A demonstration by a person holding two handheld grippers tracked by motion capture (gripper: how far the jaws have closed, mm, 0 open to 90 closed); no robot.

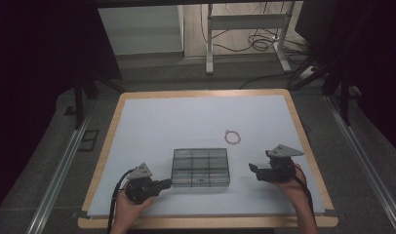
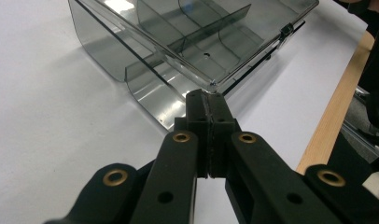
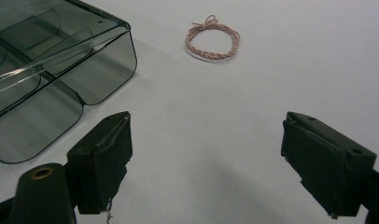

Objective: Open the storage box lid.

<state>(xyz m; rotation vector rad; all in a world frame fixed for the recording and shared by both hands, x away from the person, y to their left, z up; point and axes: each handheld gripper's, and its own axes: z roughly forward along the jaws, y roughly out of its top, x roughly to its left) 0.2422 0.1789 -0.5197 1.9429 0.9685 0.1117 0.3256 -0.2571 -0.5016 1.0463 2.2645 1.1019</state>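
A clear grey plastic compartment box (image 1: 201, 167) lies on the white sheet in front of me. My left gripper (image 1: 167, 184) points at the box's near left corner. In the left gripper view the jaws of the left gripper (image 2: 207, 100) are pressed together, shut, with their tips right at a corner of the box (image 2: 187, 42); I see nothing between them. My right gripper (image 1: 256, 171) is held just right of the box. Its jaws stand wide open over bare sheet, right gripper (image 3: 206, 135), with the box (image 3: 43, 70) to their left. A pink twisted cord loop (image 1: 232, 136) (image 3: 212, 39) lies beyond them.
The white sheet (image 1: 186, 122) covers a wooden table whose edge (image 1: 206, 223) shows in front of me. Beyond the table are a white desk frame (image 1: 245, 34) and cables on the floor. Dark curtains hang at both sides.
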